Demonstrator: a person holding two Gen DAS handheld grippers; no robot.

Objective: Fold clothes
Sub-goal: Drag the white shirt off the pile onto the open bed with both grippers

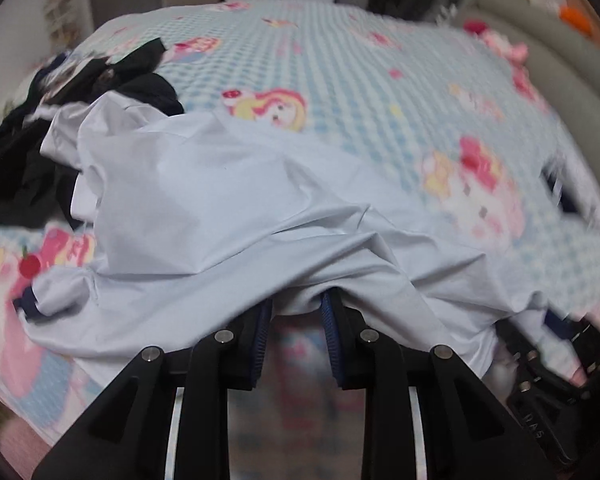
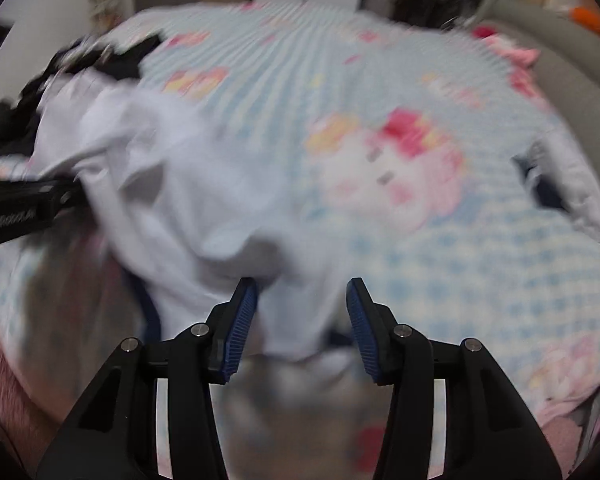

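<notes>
While your left tool [image 1: 296, 308] pinched the pale shirt's [image 1: 220, 184] hem over the bed [image 1: 340, 72], your right tool [image 2: 302, 300] gaped around loose cloth, seemingly needing to close.

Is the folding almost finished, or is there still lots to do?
Hardly started. Nothing looks folded yet. The white garment lies crumpled on the checked bedsheet, its edge draped over the left gripper. The right gripper is open around it. The dark clothes pile waits.

left gripper [image 1: 296, 312] fingertips under shirt [image 1: 220, 200]
</notes>
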